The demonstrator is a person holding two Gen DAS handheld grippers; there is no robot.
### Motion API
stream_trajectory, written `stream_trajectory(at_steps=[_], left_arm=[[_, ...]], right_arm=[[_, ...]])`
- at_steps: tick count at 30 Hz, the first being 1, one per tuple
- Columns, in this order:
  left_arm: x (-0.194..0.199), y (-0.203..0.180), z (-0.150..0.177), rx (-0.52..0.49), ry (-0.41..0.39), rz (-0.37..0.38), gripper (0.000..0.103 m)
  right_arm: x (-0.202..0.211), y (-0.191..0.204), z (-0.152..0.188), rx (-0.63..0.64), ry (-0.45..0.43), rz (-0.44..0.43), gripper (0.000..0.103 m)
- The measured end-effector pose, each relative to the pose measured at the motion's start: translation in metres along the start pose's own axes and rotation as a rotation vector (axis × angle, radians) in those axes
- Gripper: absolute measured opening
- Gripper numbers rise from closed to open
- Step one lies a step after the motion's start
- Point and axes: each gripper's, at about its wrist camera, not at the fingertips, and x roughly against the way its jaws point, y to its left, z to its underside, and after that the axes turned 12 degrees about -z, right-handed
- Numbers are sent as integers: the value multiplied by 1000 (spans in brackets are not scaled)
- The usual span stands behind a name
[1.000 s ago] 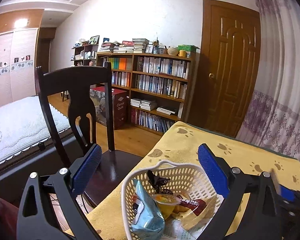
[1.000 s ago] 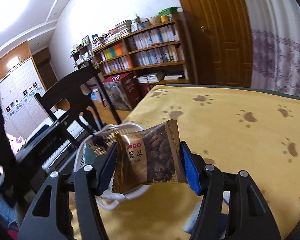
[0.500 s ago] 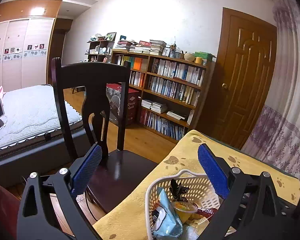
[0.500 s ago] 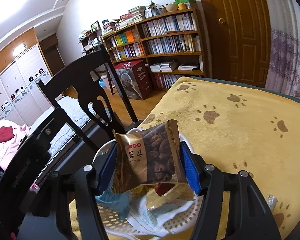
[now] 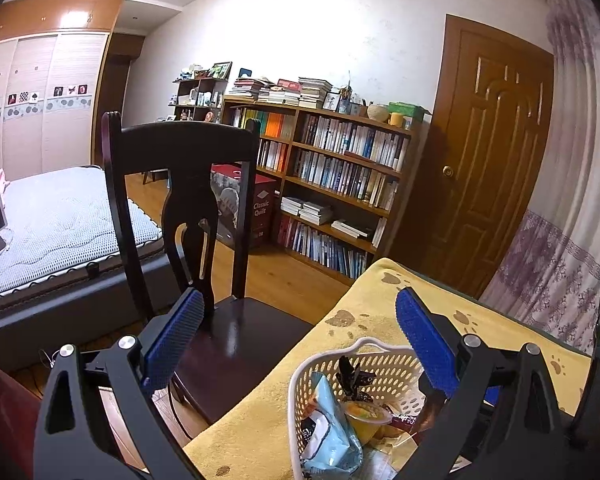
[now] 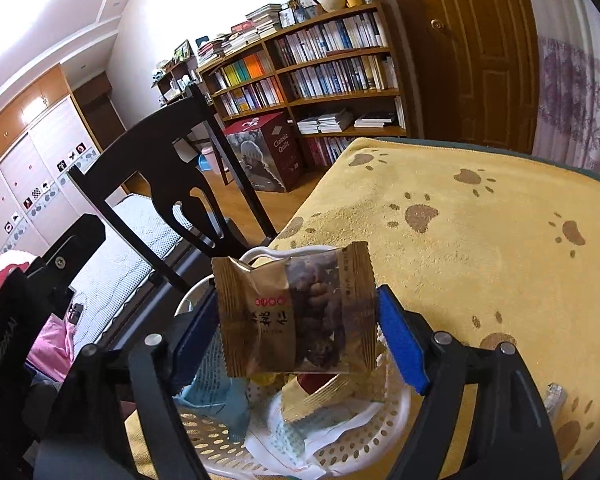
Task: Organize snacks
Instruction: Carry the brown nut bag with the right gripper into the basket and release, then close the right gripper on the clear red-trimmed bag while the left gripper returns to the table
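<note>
Right gripper (image 6: 298,330) is pinching a brown nut packet (image 6: 296,312) between its blue fingers (image 6: 400,348), holding it directly over the white perforated basket (image 6: 364,436). Basket is sitting on the yellow paw-print worktop (image 6: 480,240), already carrying several wrapped snacks. Left gripper (image 5: 296,340) is hanging with fingers spread wide, gripping nothing, near the basket's rim (image 5: 364,344), beside a dark chair (image 5: 180,184).
</note>
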Motion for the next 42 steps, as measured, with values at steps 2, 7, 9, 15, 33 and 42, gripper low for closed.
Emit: stream_trajectory(at_steps=[2, 7, 9, 15, 33, 42], left_arm=[[0, 1, -1, 1, 2, 1, 98], [-1, 6, -2, 25, 9, -4, 98], [-1, 7, -2, 34, 11, -7, 98], [-2, 6, -2, 24, 11, -4, 98], [15, -24, 7, -55, -14, 43, 98], [35, -57, 19, -147, -37, 105, 100]], right_arm=[[-3, 3, 0, 4, 8, -12, 78], [-6, 19, -2, 68, -13, -12, 92], [-4, 20, -3, 74, -23, -4, 92], [3, 16, -2, 58, -24, -8, 92], [39, -27, 35, 1, -59, 135, 92], [89, -84, 59, -109, -111, 231, 92]])
